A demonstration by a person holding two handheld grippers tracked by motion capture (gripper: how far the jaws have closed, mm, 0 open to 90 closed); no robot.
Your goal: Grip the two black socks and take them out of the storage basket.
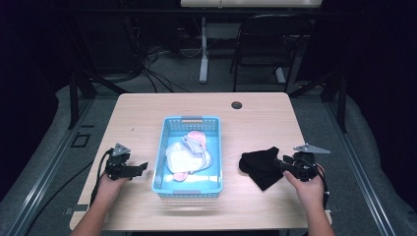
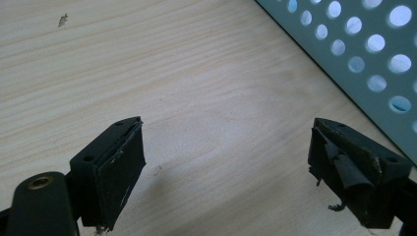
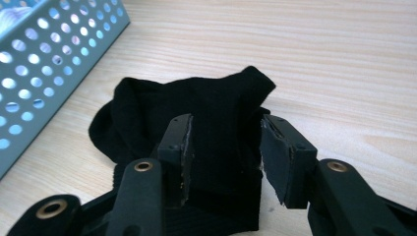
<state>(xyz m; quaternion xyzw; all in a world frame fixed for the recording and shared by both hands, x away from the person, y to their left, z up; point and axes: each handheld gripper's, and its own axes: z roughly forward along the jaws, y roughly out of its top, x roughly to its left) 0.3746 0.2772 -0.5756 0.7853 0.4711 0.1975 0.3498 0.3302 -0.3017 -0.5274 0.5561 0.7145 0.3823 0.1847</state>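
Sorting of cloth items at a table [image 1: 147, 105], seen at the moment of release. The right gripper [image 3: 225, 150] stood with its jaws apart over a black cloth [image 3: 196, 105], most likely a sock; the cloth lay flat on the wood between and beyond the jaws, and neither pad pressed on it. In the high view the same black cloth [image 1: 259, 165] lay just ahead of the right gripper [image 1: 286, 166], apart from the blue basket [image 1: 192, 120], whose perforated wall stood further off in that same direction.

The left gripper [image 2: 226, 162] was wide open and empty, with bare wood between its jaws and the basket wall [image 2: 364, 44] just beyond its right-hand jaw. In the high view the left gripper [image 1: 138, 168] rested just beside the basket, pointing at it.

Judged from this layout, 1 item was out and set down, so that step appeared done. A heap of white and pink cloth [image 1: 189, 153] remained inside the basket, ahead of the left gripper. How many pieces made up that heap could not be told. The larger share of the work seemed left.
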